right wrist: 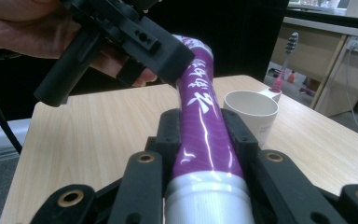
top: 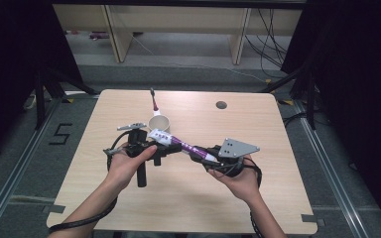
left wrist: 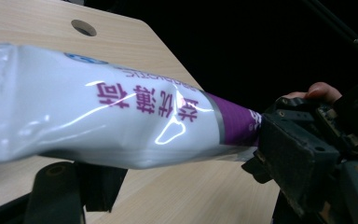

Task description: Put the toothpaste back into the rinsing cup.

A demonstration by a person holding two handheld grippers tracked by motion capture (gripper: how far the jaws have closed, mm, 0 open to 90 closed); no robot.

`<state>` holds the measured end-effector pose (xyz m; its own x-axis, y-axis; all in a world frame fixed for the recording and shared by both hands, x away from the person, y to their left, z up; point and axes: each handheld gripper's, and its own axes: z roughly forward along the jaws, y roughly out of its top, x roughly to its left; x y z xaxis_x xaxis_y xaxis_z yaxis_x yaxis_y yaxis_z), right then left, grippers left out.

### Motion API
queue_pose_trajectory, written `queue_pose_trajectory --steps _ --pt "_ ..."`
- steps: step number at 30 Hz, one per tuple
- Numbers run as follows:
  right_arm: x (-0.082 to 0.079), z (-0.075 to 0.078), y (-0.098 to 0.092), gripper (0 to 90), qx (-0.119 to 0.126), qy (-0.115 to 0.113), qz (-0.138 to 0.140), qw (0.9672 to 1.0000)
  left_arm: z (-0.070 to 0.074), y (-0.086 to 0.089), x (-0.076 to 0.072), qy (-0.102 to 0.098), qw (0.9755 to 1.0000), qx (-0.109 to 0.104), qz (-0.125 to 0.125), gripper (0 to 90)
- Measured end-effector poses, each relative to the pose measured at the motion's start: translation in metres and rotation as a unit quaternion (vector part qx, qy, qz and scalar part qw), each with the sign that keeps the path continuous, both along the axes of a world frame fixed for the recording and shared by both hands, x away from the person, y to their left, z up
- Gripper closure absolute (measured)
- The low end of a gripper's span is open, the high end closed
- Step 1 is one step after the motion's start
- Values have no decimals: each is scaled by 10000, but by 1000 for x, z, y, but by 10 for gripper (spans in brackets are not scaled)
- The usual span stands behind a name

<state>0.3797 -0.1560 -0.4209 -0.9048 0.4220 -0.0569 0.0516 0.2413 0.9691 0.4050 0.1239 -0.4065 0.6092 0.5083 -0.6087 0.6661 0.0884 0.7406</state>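
My right gripper (right wrist: 205, 140) has its fingers clenched on the purple cap end of the toothpaste tube (top: 178, 143); my left gripper (top: 146, 146) clamps the white crimped tail. The tube is held between both above the surface (top: 188, 198), probably to steady it for uncapping. Purple Chinese characters on the tube, unread. Cup (top: 159, 122) and toothbrush (top: 154, 103) are just behind.
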Motion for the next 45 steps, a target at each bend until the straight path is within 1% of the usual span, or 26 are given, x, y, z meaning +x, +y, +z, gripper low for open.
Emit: queue_pose_trajectory --steps 3,4,5,6,8,9,10,11,12,15,16,17,20,22,27,28,29,33,34,35,36,38,39,41,43,45 --pt "-1 -1 1 721 -122 -79 -62 9999 3 -1 1 11 9999 -114 77 295" --pt "-2 -2 2 721 -137 -1 -64 9999 4 -1 1 1 9999 -150 85 310" --pt "0 -2 1 721 -219 -166 -44 9996 6 -2 1 -7 9997 -187 127 327" --pt "-2 -4 3 721 -157 9 -41 9999 7 -2 1 -40 9996 -232 148 346" --pt "-3 -4 3 721 -273 26 -118 9996 10 -1 1 -112 9993 -303 171 393" --pt "-2 -5 3 722 -298 -75 -185 9994 12 -1 1 -152 9991 -362 183 421" --pt "-3 -5 4 722 -295 18 -168 9994 14 -1 1 -177 9988 -413 212 447" --pt "-3 -6 5 722 -325 -76 -216 9992 14 -1 1 -177 9988 -413 212 473" --pt "-4 -6 6 723 -372 26 -205 9991 17 -2 0 -275 9986 -417 196 495" --pt "-4 -9 10 725 -386 -15 -298 9988 19 -4 -3 -408 9981 -416 202 553" --pt "-4 -11 11 726 -376 88 -233 9990 20 -4 -3 -481 9979 -385 207 563" --pt "-5 -11 12 727 -365 39 -349 9987 20 -5 -4 -529 9976 -386 225 569" --pt "-7 -12 16 729 -340 232 -387 9984 22 -8 -5 -677 9962 -418 345 582" --pt "-6 -11 17 730 -357 135 -396 9985 22 -9 -5 -788 9954 -404 375 587" --pt "-5 -11 20 730 -389 217 -375 9983 25 -12 -6 -884 9944 -425 399 637" --pt "-5 -10 21 729 -459 185 -440 9978 27 -13 -8 -1000 9937 -346 377 650" --pt "-5 -10 21 729 -459 185 -440 9978 27 -13 -8 -1000 9937 -346 377 663" --pt "-5 -12 25 715 -498 231 -420 9976 33 -18 -13 -1403 9897 -66 264 718" --pt "-4 -12 26 709 -508 181 -446 9975 33 -18 -13 -1403 9897 -66 264 727" --pt "-4 -12 26 709 -508 181 -446 9975 34 -19 -14 -1492 9885 24 240 727" --pt "-5 -14 29 697 -525 248 -480 9972 37 -22 -17 -1648 9859 206 189 742" --pt "-4 -15 31 685 -606 230 -459 9968 39 -25 -19 -1797 9830 358 134 752" --pt "-4 -15 31 685 -606 230 -459 9968 39 -25 -19 -1797 9830 358 134 757" --pt "-3 -16 34 662 -552 213 -505 9970 40 -27 -22 -1934 9800 448 114 765" --pt "-3 -17 34 642 -534 276 -540 9967 40 -27 -23 -1995 9786 484 105 771" --pt "-2 -15 33 613 -511 199 -489 9973 41 -27 -24 -2065 9768 555 101 774"
